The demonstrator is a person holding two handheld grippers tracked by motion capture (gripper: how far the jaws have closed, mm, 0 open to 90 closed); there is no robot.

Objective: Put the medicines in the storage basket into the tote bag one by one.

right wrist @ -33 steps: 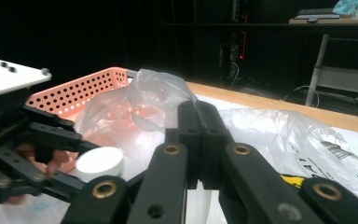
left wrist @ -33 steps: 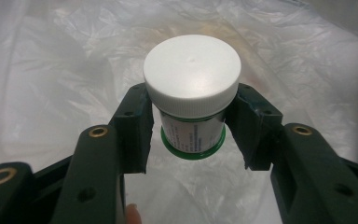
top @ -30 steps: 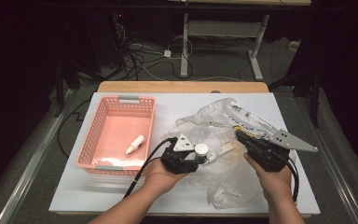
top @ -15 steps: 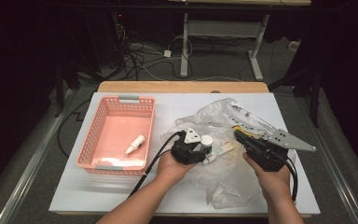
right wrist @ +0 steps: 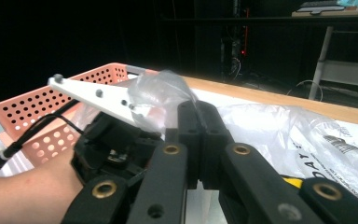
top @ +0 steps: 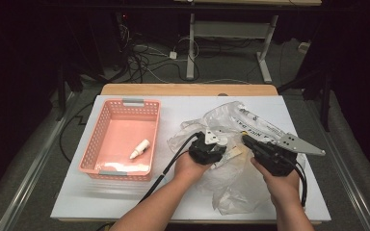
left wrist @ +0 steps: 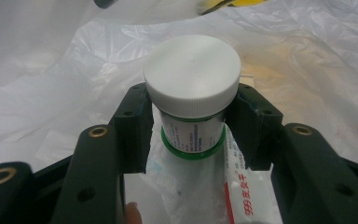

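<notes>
1. High view: the left claw [top: 220,146] grasps a white-capped jar [top: 223,141] over the crumpled bag [top: 231,178], right of the pink basket [top: 120,139]. The right claw [top: 248,140], clenched on a fold of the bag, sits just right of the jar. The white surface [top: 77,192] lies bare in front of the basket; a dropper bottle [top: 139,148] lies inside it.
2. Left claw view: pads clamp the jar [left wrist: 192,93] below its cap; a tube [left wrist: 237,191] lies beneath, plastic all around.
3. Right claw view: jaws pinch the bag [right wrist: 161,91]; the basket [right wrist: 32,109] stands behind the left hand [right wrist: 28,186], dark room beyond.
</notes>
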